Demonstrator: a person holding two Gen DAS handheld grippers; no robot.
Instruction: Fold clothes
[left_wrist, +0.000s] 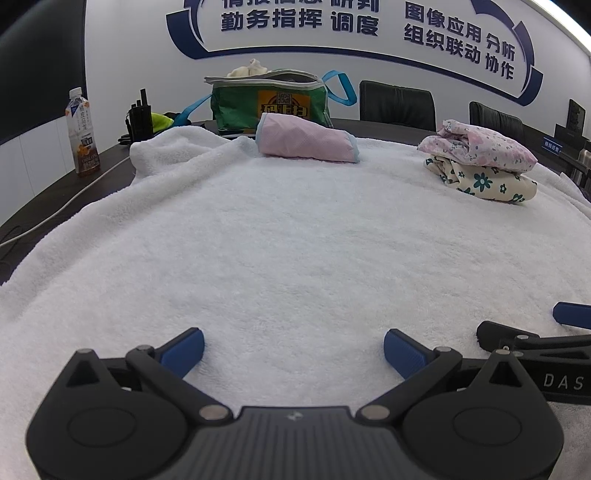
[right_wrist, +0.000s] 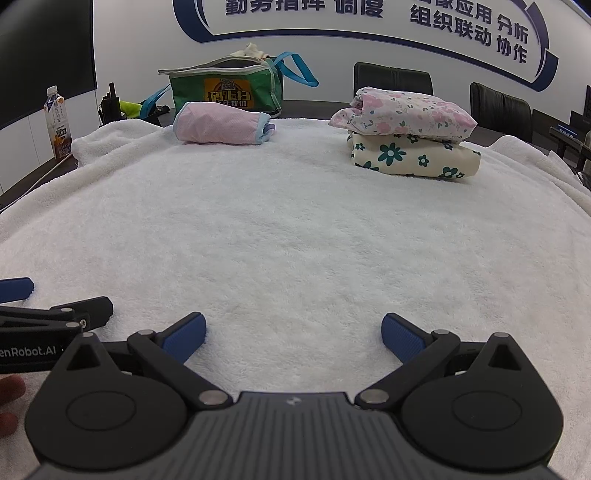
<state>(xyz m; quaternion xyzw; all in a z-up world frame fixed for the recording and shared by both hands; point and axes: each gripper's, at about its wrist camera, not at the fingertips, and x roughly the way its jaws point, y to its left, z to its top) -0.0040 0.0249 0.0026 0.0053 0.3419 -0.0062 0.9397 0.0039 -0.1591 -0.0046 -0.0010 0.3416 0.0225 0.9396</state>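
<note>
A white towel (left_wrist: 288, 236) (right_wrist: 295, 229) covers the table. At its far side lies a folded pink mesh garment (left_wrist: 306, 138) (right_wrist: 221, 127). To the right, a folded pink floral garment (left_wrist: 484, 142) (right_wrist: 402, 116) rests on a folded cream garment with teal flowers (left_wrist: 484, 182) (right_wrist: 413, 153). My left gripper (left_wrist: 293, 349) hovers low over the near towel, open and empty. My right gripper (right_wrist: 293, 334) is beside it, likewise open and empty. Each gripper shows at the edge of the other's view, the right gripper (left_wrist: 532, 332) in the left wrist view and the left gripper (right_wrist: 55, 314) in the right wrist view.
A green bag (left_wrist: 269, 101) (right_wrist: 225, 90) with blue straps stands behind the pink garment. A drink bottle (left_wrist: 83, 131) (right_wrist: 57, 122) and a black radio (left_wrist: 140, 118) sit far left on the dark table. Black chairs (left_wrist: 397, 105) (right_wrist: 393, 79) line the back wall. A person's fingers (right_wrist: 11, 395) show at lower left.
</note>
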